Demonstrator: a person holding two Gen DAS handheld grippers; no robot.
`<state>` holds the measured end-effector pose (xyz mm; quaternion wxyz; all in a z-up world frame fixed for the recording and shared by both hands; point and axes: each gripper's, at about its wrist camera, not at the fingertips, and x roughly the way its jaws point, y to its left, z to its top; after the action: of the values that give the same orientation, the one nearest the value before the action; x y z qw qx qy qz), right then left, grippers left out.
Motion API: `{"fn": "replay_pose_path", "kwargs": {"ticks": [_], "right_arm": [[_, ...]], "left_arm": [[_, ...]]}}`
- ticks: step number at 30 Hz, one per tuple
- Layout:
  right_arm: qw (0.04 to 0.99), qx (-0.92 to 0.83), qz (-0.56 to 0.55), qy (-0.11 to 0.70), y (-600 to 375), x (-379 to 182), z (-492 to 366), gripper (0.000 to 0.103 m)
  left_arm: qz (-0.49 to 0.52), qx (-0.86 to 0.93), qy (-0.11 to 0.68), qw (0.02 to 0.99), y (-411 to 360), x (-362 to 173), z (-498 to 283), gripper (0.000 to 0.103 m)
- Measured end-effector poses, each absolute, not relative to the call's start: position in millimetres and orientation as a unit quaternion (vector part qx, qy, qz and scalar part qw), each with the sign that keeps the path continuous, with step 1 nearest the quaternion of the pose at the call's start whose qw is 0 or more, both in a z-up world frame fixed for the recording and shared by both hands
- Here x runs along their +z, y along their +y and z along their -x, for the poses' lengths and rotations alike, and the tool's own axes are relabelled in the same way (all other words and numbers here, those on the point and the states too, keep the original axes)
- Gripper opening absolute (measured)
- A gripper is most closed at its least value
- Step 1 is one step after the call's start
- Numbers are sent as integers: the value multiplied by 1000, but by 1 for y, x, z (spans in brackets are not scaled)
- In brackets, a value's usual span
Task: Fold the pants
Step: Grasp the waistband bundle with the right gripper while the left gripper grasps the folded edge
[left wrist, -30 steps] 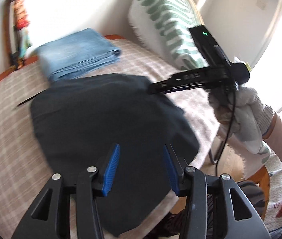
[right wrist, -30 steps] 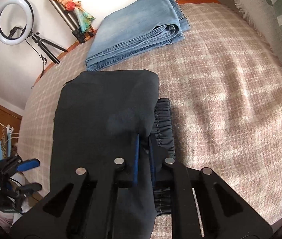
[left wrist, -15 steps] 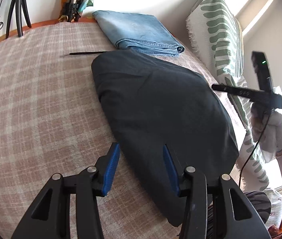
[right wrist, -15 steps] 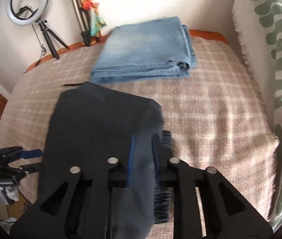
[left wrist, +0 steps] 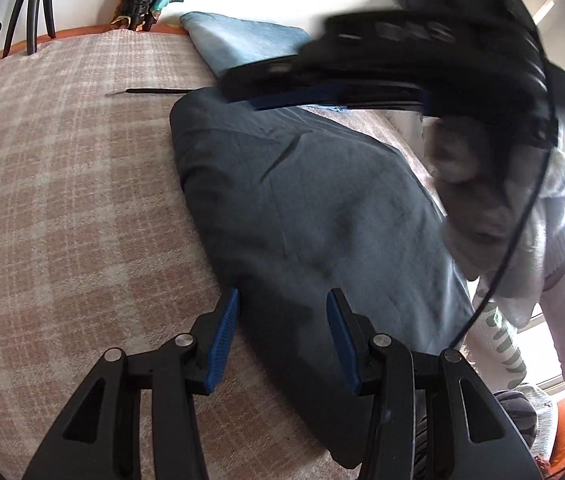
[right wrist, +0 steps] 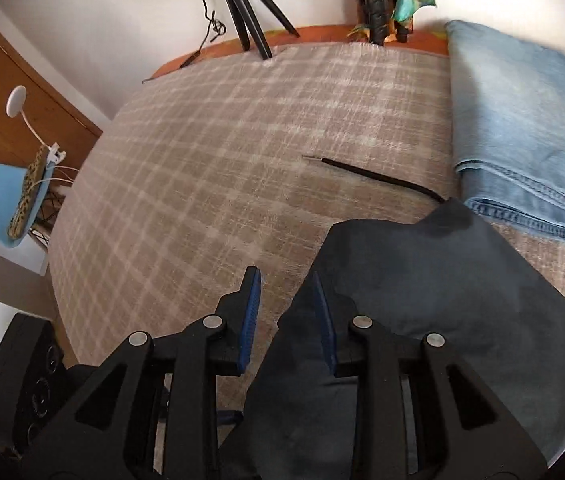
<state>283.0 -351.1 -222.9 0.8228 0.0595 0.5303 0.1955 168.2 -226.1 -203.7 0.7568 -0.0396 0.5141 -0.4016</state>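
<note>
- While the dark pants lie folded into a compact bundle on the plaid blanket, the folding itself looks close to finished; I judge the step in hand is the last tidying or the release.
- Beside the bundle lies a stack of folded blue jeans, and a thin black drawstring runs out from the far corner of the dark pants onto the blanket.
- For the next move, I think the bundle needs a smoothing press on top, or the loose drawstring should be tucked under, with care not to open the fold.
- Left gripper: it points forward over the near edge of the pants, jaws wide apart, nothing between them.
- Right gripper: it hangs over the left edge of the bundle, jaws parted to a medium gap and holding nothing; one finger is over the cloth, the other over the blanket.
- From the left wrist view, the right gripper crosses high above the pants, blurred, carried by a gloved hand.
</note>
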Motion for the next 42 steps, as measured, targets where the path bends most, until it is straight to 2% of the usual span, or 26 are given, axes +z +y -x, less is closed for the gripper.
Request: {"fn": "replay_pose_path", "kwargs": {"ticks": [3, 8, 11, 14, 16, 19, 24, 26, 31, 41, 42], "right_arm": [[818, 172, -48, 546, -347, -241, -298, 28], [823, 145, -76, 544, -367, -249, -308, 13], [823, 144, -89, 542, -372, -247, -308, 12], [826, 152, -104, 533, -380, -234, -299, 23], [829, 161, -112, 524, -390, -219, -287, 44], [844, 163, -105, 500, -415, -194, -257, 66], [854, 136, -123, 487, -488, -176, -208, 86], [855, 113, -138, 486, -525, -178, -191, 89], [833, 95, -214, 501, -595, -207, -161, 90], [805, 169, -251, 510, -598, -249, -161, 91], [807, 176, -250, 505, -597, -251, -162, 94]], "left_arm": [[47, -406, 516, 753, -219, -208, -164, 42], [45, -413, 514, 750, -220, -214, -157, 42], [42, -417, 514, 749, -222, -216, -153, 42], [38, -415, 518, 747, -224, -215, -149, 42], [38, -410, 524, 746, -223, -213, -150, 42], [40, -395, 530, 750, -215, -210, -158, 43], [76, -377, 553, 739, -206, -207, -182, 43], [85, -378, 559, 733, -206, -208, -189, 43], [81, -382, 571, 722, -217, -216, -201, 43], [107, -383, 571, 719, -236, -224, -205, 43], [112, -383, 571, 717, -235, -224, -207, 44]]}}
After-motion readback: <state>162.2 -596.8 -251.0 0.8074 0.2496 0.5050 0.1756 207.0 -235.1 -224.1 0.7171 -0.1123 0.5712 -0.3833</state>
